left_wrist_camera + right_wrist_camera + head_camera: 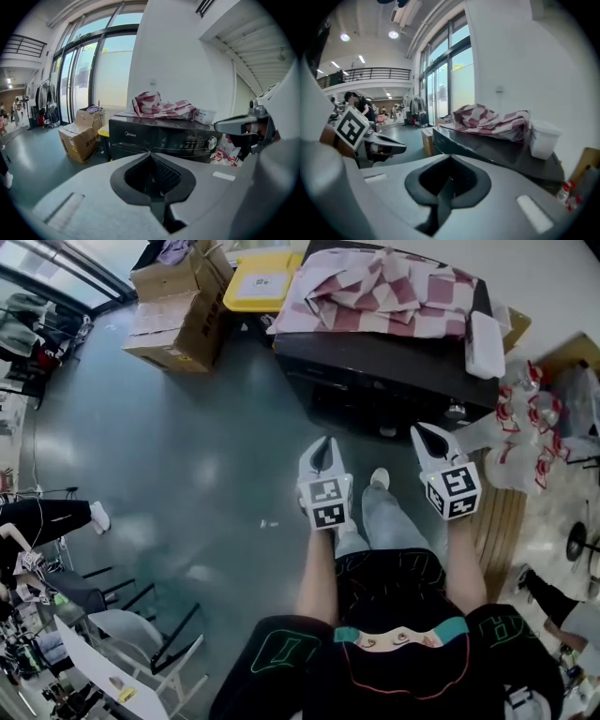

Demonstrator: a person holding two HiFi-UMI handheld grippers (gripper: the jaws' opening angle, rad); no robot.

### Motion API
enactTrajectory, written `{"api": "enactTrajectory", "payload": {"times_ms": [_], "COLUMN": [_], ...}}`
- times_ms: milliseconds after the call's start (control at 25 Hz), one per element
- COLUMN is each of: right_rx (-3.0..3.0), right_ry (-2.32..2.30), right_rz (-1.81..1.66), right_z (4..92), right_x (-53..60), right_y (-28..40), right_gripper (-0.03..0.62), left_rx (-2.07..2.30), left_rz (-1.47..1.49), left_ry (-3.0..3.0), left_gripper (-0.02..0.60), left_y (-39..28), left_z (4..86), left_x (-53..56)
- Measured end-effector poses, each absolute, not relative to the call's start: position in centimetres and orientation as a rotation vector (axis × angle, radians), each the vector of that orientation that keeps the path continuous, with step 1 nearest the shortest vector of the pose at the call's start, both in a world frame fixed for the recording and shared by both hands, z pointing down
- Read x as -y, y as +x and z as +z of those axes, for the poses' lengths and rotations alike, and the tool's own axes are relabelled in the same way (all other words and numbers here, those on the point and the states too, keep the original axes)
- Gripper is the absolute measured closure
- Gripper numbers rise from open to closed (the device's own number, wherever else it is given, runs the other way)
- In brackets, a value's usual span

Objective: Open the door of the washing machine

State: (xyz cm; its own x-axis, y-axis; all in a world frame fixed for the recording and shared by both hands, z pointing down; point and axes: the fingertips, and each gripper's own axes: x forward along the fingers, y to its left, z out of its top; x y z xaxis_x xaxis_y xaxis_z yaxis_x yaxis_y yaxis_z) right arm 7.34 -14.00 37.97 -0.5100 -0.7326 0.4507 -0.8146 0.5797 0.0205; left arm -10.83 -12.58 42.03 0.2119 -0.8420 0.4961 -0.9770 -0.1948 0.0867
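Note:
The black washing machine [389, 371] stands ahead of me, with a red-and-white checked cloth [375, 292] heaped on its top. Its control panel with a silver knob [213, 142] shows in the left gripper view; the door below is hidden behind that gripper's body. My left gripper [323, 442] is shut and empty, held a short way in front of the machine. My right gripper [427, 431] is also shut and empty, level with it on the right. Each gripper sees its own closed tips, the left [149, 153] and the right [450, 157], pointing at the machine.
A white tub [485, 343] sits on the machine's right end. Cardboard boxes [178, 310] and a yellow bin [258, 282] stand to its left. Red-and-white packets [527, 418] pile up on the right beside a wooden pallet [497, 521]. A chair [131, 634] stands behind me at the left.

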Motion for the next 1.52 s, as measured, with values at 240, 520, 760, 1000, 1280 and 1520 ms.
{"api": "enactTrajectory", "payload": {"times_ms": [240,520,760,1000,1280,1520], "right_rx": [2.473,2.369,2.263,2.116,1.99,1.903], "right_ry": [0.911,0.846,0.797,0.765,0.824,0.808], "right_rz": [0.223,0.245,0.252,0.188,0.112,0.099], "right_z": [40.9,46.2,50.2,53.2,54.1,55.5], "right_x": [18.2,21.4,20.6,20.4,21.7,21.9], "right_y": [3.6,4.4,4.2,3.9,3.4,3.0], "right_gripper": [0.591,0.591,0.591,0.503,0.472,0.411], "left_rx": [1.704,1.68,1.458,1.166,1.076,0.94], "left_rz": [0.597,0.768,1.045,1.151,1.263,1.362], "left_ry": [2.073,2.03,2.087,2.077,2.165,2.288], "left_gripper": [0.571,0.569,0.566,0.471,0.401,0.383], "left_y": [-9.6,-10.0,-10.7,-11.8,-13.9,-13.5], "left_z": [43.8,48.2,55.0,61.6,65.1,66.8], "left_x": [18.2,21.2,22.3,21.5,24.2,25.9]}}
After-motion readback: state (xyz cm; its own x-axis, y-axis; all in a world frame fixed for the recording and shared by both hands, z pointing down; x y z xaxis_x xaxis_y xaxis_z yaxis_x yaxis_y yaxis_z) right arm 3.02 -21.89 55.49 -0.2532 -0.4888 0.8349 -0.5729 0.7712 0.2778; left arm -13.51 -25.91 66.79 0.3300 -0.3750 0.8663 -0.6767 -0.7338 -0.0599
